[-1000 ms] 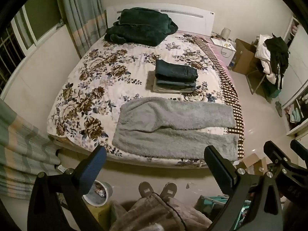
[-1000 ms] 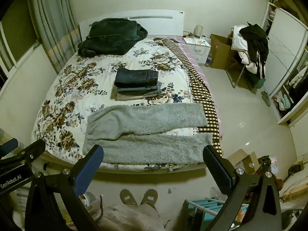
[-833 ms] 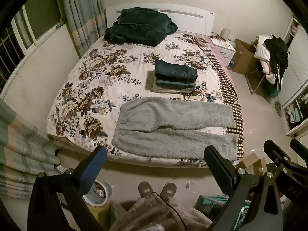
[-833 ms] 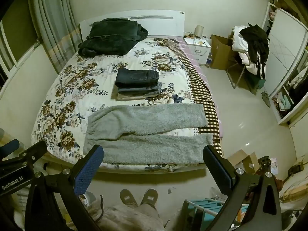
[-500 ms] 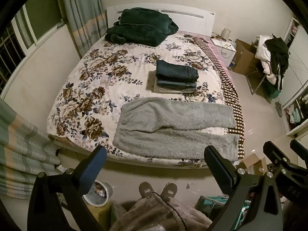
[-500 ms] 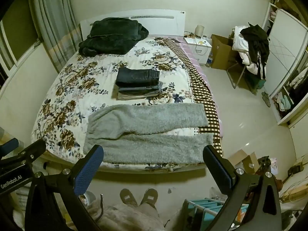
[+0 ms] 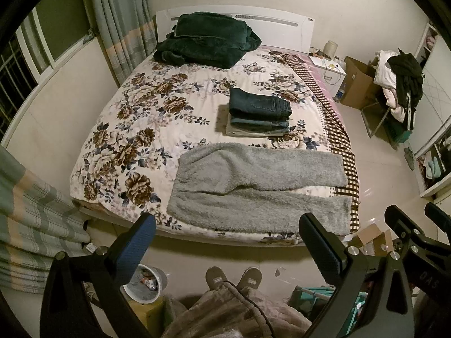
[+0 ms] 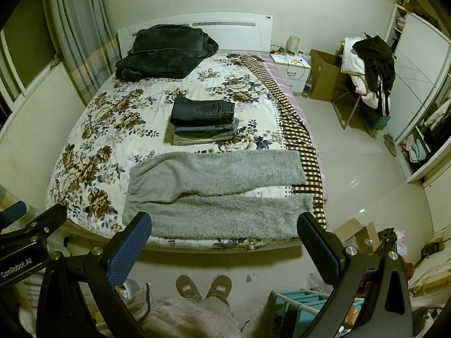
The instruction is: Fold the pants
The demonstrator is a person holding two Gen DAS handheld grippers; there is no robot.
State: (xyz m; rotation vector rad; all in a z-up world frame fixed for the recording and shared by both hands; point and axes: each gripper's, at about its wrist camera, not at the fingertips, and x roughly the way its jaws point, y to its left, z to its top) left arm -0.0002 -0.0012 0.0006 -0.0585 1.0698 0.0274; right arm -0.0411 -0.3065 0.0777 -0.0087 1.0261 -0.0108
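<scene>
Grey fleece pants (image 7: 253, 188) lie spread flat across the foot of the bed (image 7: 135, 129), waistband toward the window side and both legs running toward the checked border of the floral quilt (image 7: 157, 112); the two legs lie side by side, parted by a narrow wedge of quilt near the cuffs. In the right wrist view the same pants (image 8: 214, 194) sit at the near edge of the bed (image 8: 93, 129).

The left gripper (image 7: 225, 248) stands wide apart, its blue-padded fingers (image 7: 135, 242) holding nothing and touching nothing, raised in front of the bed's near edge. The right gripper (image 8: 224, 246) is likewise spread wide and empty, its fingers (image 8: 129, 248) clear of the fleece. Each gripper shows at the margin of the other's view.

Behind the pants a stack of folded jeans (image 7: 258, 112) rests mid-quilt, apart from them, and a dark green blanket (image 7: 205, 42) is heaped at the headboard. A person's slippered feet (image 7: 232, 277) stand on the floor just below the bed's end.

Against the frames of the past second almost nothing differs: the pants, the stack and the blanket lie where they did, both grippers keep the same wide spread, and only a faint drift of the camera shows.
</scene>
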